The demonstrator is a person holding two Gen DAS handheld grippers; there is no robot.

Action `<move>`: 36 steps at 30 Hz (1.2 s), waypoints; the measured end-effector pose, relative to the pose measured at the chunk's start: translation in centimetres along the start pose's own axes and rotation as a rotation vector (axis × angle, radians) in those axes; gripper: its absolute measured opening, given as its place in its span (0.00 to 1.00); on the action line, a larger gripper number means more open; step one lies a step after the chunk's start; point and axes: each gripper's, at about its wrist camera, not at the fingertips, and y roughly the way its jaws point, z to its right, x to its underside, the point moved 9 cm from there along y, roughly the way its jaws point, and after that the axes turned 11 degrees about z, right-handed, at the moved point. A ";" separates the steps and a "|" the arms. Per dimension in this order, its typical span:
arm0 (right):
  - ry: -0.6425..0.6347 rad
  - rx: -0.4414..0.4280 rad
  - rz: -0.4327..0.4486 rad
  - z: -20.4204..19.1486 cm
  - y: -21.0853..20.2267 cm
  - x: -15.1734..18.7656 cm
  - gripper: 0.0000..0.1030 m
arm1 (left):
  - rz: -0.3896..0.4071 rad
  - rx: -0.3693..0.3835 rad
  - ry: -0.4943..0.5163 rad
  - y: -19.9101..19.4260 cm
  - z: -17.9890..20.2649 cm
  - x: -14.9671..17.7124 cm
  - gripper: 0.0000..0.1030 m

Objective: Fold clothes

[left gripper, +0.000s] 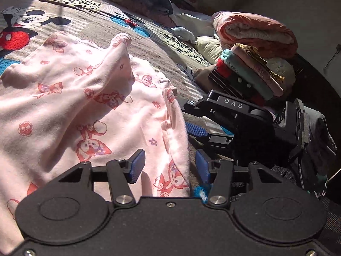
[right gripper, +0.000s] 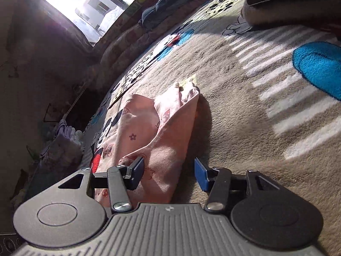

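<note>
Cartoon-print blanket (left gripper: 162, 49) under pink garment (left gripper: 70, 98), both claws (left gripper: 168, 166) (right gripper: 169, 171) agape, sunlit window (right gripper: 85, 2) beyond.

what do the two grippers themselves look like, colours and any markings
The left gripper is matte black with blue ribbed pads, silver pivot screws and round caps. The right gripper has the same black linkage and blue pads, with a ribbed grey base; its body reads "DAS" in the left view.

Sunlight is streaming through the window (right gripper: 85, 6), striping the cartoon-print blanket (right gripper: 245, 89); walls (left gripper: 298, 6) are sitting in shadow.
</note>
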 end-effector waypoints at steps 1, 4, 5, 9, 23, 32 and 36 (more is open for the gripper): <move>-0.028 -0.006 -0.019 -0.7 0.3 0.2 0.51 | 0.008 -0.018 -0.022 0.1 -0.6 -0.2 0.10; -0.074 -0.036 -0.044 -2.4 0.6 0.6 0.51 | 0.045 -0.102 -0.161 -0.6 -3.9 -0.9 0.06; -0.069 -0.037 -0.031 -2.7 0.5 0.4 0.51 | 0.057 -0.120 -0.230 -1.0 -5.1 -1.2 0.05; 0.011 0.018 0.049 -1.1 0.6 -0.8 0.52 | 0.076 -0.144 -0.429 -2.0 -8.3 -1.5 0.05; 0.236 0.022 0.221 2.4 6.7 -4.6 0.59 | 0.103 -0.195 -0.553 -3.5 -9.9 -1.5 0.05; 0.176 0.026 0.195 1.9 9.1 -5.5 0.27 | 0.095 -0.206 -0.508 -3.0 -9.5 -1.6 0.05; 0.145 0.033 0.255 1.0 7.7 -5.9 0.19 | 0.094 -0.209 -0.482 -2.8 -9.1 -1.7 0.06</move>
